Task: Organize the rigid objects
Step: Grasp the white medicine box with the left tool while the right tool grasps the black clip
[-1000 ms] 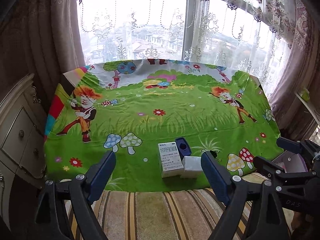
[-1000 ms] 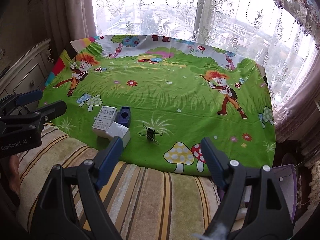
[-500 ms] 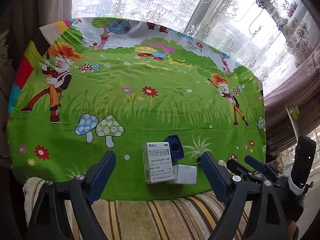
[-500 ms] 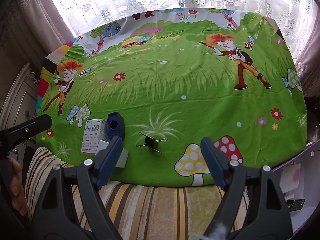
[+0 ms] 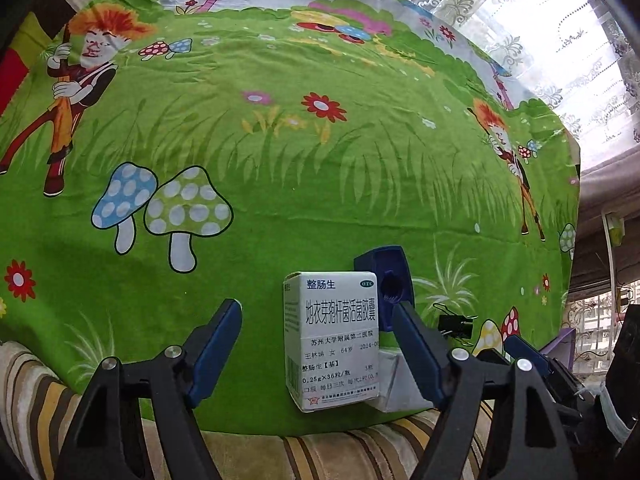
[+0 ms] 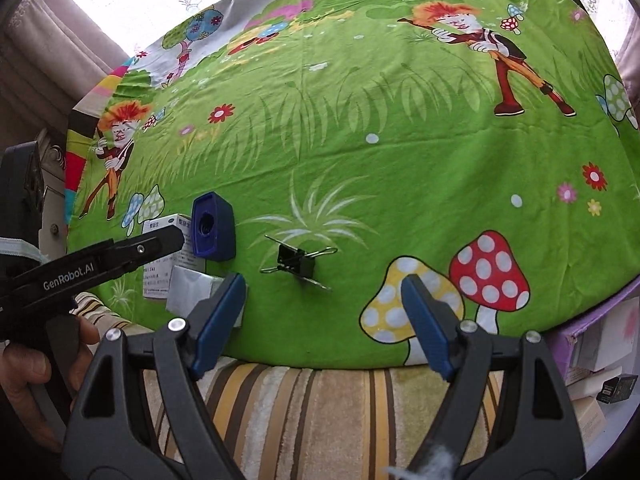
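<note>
The left tongs (image 5: 318,346) point steeply down at the near edge of the counter (image 5: 280,184), which is spread with a green cartoon cloth (image 5: 340,168) printed with mushrooms, flowers and red-haired figures. Their blue pads (image 5: 216,352) stand apart and have just been closing in; the white box (image 5: 334,336) lies between them, nearer the right pad, and neither pad presses on it. The box lies flat with its printed face up, close to the cloth's near edge. Just beyond its far right corner stands the blue sharpener (image 5: 386,284), its round hole facing the camera. At the box's right side lies a smaller grey-white box (image 5: 394,382), partly hidden by the right pad. Further right, a black clip (image 5: 454,326) sits on the cloth, apart from the boxes.

In the right wrist view, a hand (image 6: 28,364) at the left edge holds the left tool's black grip, whose arm reaches over the white box (image 6: 160,226). The sharpener (image 6: 212,226) stands just right of it, with the grey-white box (image 6: 196,288) in front. The clip (image 6: 298,262) lies right of the sharpener, its wire handles splayed out. The right tongs (image 6: 324,322) hang spread above the near edge of the cloth (image 6: 400,140) with nothing between the pads; the clip lies beyond the gap. A striped cover (image 6: 320,408) shows below the cloth's edge. At far right, small cartons sit in a purple bin (image 6: 592,328) beside the counter.
</note>
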Available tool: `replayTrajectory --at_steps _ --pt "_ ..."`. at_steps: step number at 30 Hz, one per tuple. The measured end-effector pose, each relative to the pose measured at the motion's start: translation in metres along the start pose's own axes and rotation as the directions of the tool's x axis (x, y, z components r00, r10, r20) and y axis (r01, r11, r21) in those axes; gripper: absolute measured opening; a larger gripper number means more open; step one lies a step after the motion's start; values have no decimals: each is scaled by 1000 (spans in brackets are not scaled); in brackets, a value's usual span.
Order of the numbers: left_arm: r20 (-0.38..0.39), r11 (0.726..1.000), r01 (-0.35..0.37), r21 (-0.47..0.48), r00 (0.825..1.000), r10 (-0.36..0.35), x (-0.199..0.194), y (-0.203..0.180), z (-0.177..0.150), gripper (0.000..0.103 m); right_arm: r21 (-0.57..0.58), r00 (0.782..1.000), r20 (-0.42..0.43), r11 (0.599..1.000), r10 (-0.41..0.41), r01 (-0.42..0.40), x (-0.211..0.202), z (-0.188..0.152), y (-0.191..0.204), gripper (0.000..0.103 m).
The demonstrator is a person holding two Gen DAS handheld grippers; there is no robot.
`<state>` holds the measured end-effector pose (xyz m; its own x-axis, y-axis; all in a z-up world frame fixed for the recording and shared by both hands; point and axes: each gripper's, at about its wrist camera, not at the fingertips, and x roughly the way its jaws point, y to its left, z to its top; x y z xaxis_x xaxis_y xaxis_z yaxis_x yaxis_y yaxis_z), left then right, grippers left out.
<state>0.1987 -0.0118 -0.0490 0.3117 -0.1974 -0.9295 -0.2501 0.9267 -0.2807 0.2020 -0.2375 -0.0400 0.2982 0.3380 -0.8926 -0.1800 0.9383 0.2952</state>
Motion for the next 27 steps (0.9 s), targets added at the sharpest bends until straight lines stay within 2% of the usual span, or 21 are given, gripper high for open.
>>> replayTrajectory --at_steps 4,7,12,17,20,27 --pt "-32 1000 13 -13 999 -14 10 5 -1 60 -19 1000 -4 1000 -24 24 6 6 6 83" --pt "-19 1000 19 -11 1000 -19 9 6 -2 49 -32 999 -12 999 -41 41 12 9 12 81" --pt "29 998 47 -36 999 -46 -3 15 -13 45 -23 999 -36 999 -32 31 21 13 18 67" --pt "68 995 80 -58 995 -76 -15 24 -25 42 -14 998 -58 1000 -17 16 29 14 22 65" --pt "83 995 80 -54 994 -75 -19 24 -28 41 -8 998 -70 1000 6 -6 34 15 24 59" --pt "92 997 74 -39 993 -70 -20 21 -29 41 -8 996 -86 999 35 -36 40 14 24 35"
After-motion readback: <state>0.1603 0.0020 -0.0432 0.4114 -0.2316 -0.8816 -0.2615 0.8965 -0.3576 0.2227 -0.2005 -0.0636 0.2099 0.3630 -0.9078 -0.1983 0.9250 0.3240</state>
